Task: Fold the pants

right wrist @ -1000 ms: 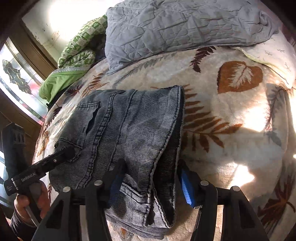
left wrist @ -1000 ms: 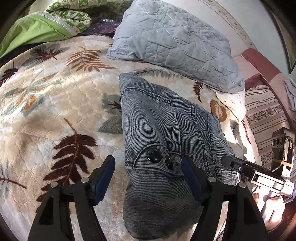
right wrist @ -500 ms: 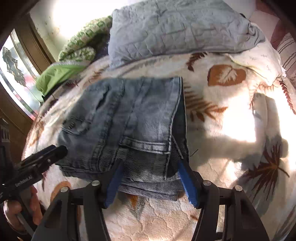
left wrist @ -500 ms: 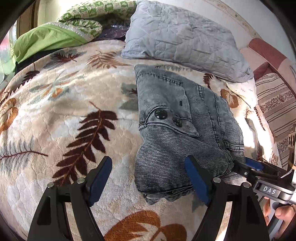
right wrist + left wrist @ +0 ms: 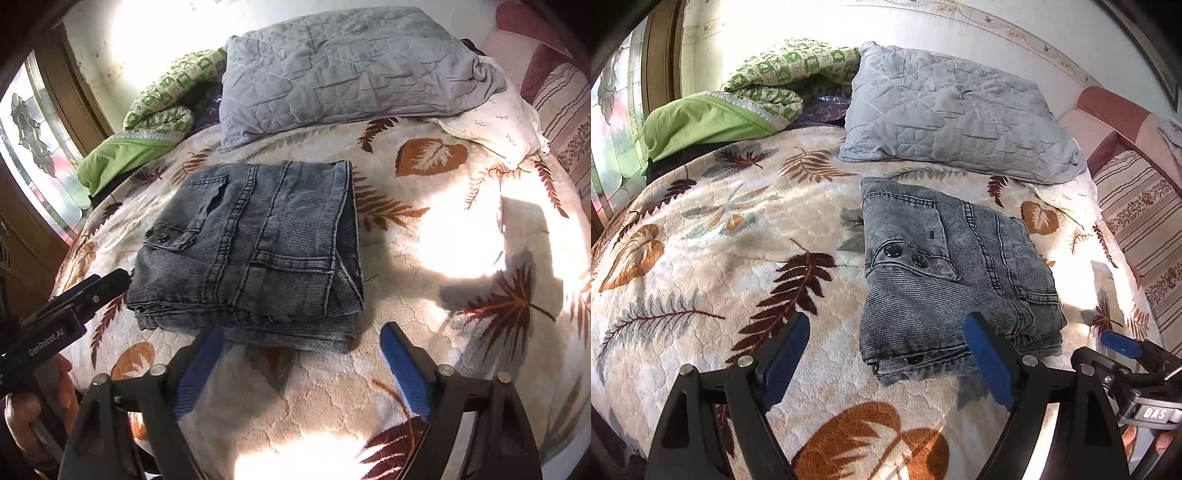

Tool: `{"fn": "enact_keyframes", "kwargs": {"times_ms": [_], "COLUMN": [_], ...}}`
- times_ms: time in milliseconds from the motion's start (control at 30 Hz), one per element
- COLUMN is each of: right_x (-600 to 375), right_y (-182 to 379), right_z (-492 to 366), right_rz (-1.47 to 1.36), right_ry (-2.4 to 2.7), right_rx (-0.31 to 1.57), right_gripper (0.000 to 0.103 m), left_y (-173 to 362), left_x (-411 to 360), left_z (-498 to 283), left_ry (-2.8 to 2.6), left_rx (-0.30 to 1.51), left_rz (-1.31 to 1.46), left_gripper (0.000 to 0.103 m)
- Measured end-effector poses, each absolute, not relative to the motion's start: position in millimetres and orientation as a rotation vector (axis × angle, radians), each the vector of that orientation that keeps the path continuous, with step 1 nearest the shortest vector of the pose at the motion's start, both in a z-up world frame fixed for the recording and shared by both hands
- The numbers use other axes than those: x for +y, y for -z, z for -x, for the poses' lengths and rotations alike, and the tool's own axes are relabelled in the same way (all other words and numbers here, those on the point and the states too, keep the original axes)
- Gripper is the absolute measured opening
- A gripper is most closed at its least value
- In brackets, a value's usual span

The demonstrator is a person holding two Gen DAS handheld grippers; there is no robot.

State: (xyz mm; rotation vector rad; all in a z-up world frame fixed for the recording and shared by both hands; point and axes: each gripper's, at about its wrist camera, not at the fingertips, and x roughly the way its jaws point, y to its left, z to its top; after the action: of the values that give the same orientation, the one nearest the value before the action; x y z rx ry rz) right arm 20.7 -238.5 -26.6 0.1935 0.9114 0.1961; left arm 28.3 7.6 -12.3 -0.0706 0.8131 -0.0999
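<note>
Pants [image 5: 255,251] folded into a compact grey-denim stack, lying flat on the leaf-print blanket [image 5: 424,387] roughly mid-bed, well short of the grey quilted pillow [image 5: 351,62] at the head. Two dark snap buttons on a pocket flap face up on the stack's left side; folded layers show along the near edge. Right gripper [image 5: 301,363]: jaws opening, spread wide, nothing between the blue pads, tips just short of the stack's near edge and clear of the fabric. Left gripper [image 5: 886,354]: also opening, jaws wide; in the left wrist view its right pad [image 5: 986,362] overlaps the stack's near corner, but can't confirm contact from this angle, looks like it sits above the cloth rather than pressing it. Left pad is over bare blanket. Each gripper shows in the other's camera off to the side of the stack, with a hand [image 5: 37,413] on the left gripper's handle. Green patterned quilt [image 5: 746,96] bunched at far left by the window, striped cushion [image 5: 1137,229] at the right edge
</note>
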Motion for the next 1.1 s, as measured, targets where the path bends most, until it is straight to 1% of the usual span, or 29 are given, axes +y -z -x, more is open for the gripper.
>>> {"fn": "enact_keyframes", "kwargs": {"times_ms": [33,100,167,300,467,533,700,1100], "right_x": [-237,-234,-233,-235,-235,-233,-230,-226], "right_y": [26,29,33,34,11,-3,-25,-23], "right_z": [-13,0,9,24,45,53,63,68], "right_rz": [-0.184,-0.152,-0.126,-0.113,-0.073,-0.048,-0.016,-0.026], "right_ry": [-0.192,-0.167,-0.134,-0.101,-0.098,-0.108,-0.123,-0.13], "right_rx": [0.897,0.891,0.899,0.905,0.835,0.805,0.759,0.772], "right_gripper": [0.101,0.101,0.101,0.102,0.102,0.102,0.102,0.102], "left_y": [13,15,17,17,-1,-11,-26,-27], "left_x": [7,7,7,7,-3,-7,-18,-25], "left_z": [-24,-15,-7,3,17,21,25,27], "left_ry": [0.086,0.058,0.028,0.004,0.008,0.019,0.036,0.038], "left_rx": [0.811,0.809,0.813,0.839,0.808,0.789,0.783,0.779], "left_rz": [0.055,0.042,0.025,0.013,-0.02,-0.012,-0.031,-0.055], "left_gripper": [0.089,0.091,0.095,0.096,0.097,0.101,0.101,0.101]}}
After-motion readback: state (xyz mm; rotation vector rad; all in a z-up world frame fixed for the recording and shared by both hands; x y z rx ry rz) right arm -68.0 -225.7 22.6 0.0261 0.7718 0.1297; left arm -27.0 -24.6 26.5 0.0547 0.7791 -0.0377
